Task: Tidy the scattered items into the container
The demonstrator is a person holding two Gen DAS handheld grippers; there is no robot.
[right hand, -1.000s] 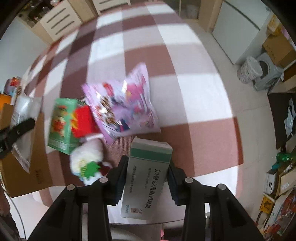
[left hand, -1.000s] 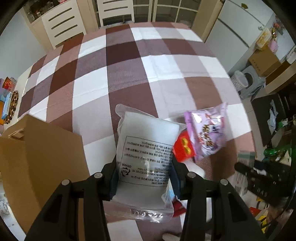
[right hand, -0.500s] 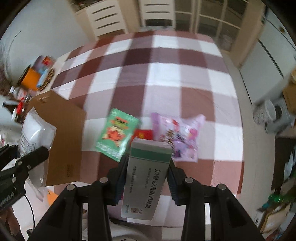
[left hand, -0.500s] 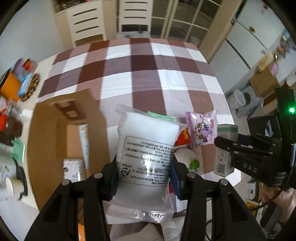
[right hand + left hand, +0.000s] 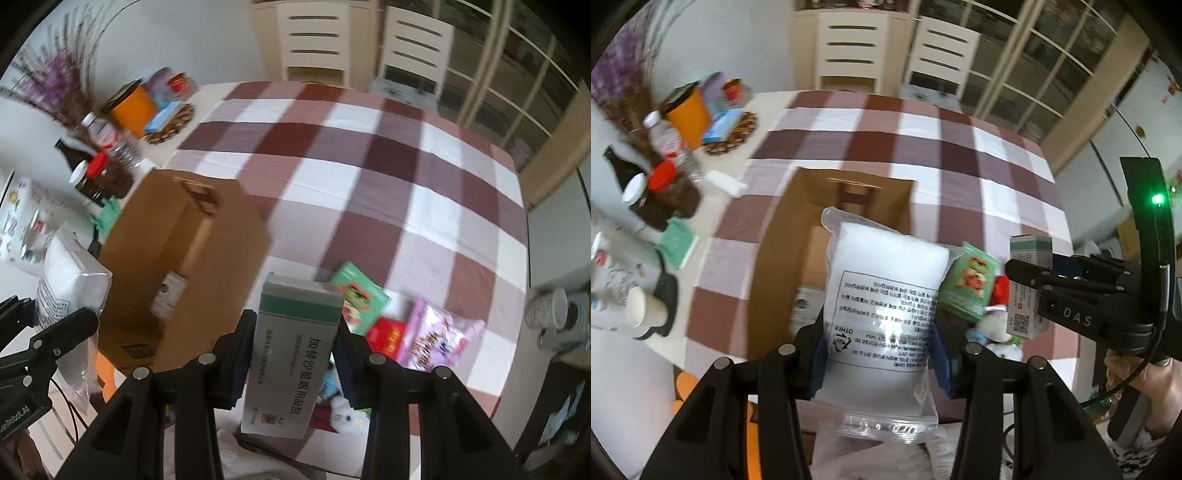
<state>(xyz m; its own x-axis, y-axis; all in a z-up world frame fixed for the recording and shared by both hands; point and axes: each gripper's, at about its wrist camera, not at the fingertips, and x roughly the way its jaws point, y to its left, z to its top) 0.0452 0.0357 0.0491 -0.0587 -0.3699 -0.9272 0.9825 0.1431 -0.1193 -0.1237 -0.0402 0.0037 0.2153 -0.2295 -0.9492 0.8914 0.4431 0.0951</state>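
Observation:
My left gripper (image 5: pixel 877 345) is shut on a clear bag of white cotton (image 5: pixel 882 295) and holds it above the open cardboard box (image 5: pixel 783 236), which has items inside. My right gripper (image 5: pixel 295 354) is shut on a grey-and-green medicine carton (image 5: pixel 295 350), held in the air right of the box (image 5: pixel 155 236). A green packet (image 5: pixel 360 299), a red packet (image 5: pixel 386 336) and a pink snack bag (image 5: pixel 436 339) lie on the checked tablecloth (image 5: pixel 369 166). The right gripper also shows in the left wrist view (image 5: pixel 1030 280), the left one in the right wrist view (image 5: pixel 55 325).
Bottles, jars, an orange canister (image 5: pixel 689 114) and cups (image 5: pixel 639 310) crowd the table's left side. Two white chairs (image 5: pixel 321 40) stand at the far edge. A small stool (image 5: pixel 550 314) stands on the floor to the right.
Both grippers have lifted and pulled back with their loads. The left one has swung left over the open box; the right one has risen away from the packets.

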